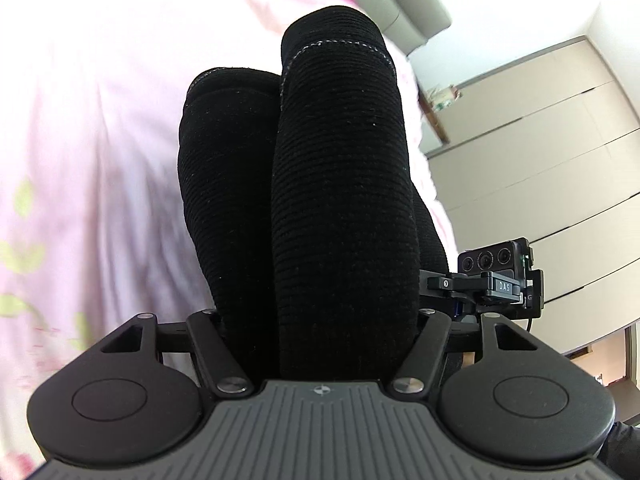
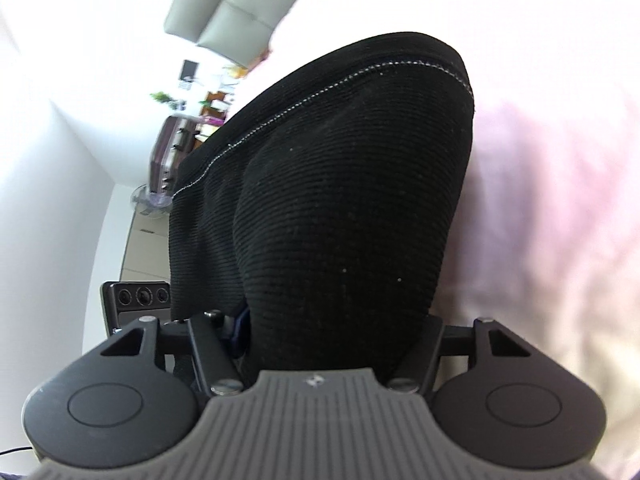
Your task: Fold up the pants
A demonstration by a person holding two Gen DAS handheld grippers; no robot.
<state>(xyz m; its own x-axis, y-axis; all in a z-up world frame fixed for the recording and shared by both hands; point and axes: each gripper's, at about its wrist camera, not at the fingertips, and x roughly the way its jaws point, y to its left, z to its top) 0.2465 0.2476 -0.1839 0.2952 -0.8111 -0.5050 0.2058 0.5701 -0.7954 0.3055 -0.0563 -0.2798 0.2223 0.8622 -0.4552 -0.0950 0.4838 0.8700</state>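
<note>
My biggest worry is slippage: the thick ribbed black pants (image 1: pixel 340 200) bunch right at the mouth of my left gripper (image 1: pixel 320 344) and of my right gripper (image 2: pixel 328 344), burying the fingertips, so I judge both are clamped on cloth but cannot tell how deep the bite goes, and a shallow pinch on one layer could let the fold drop or skew. The fabric fills the centre of both views, rising from the jaws toward the top. Behind it, the pale pink bedsheet (image 1: pixel 100 120) spreads left in the left view.
</note>
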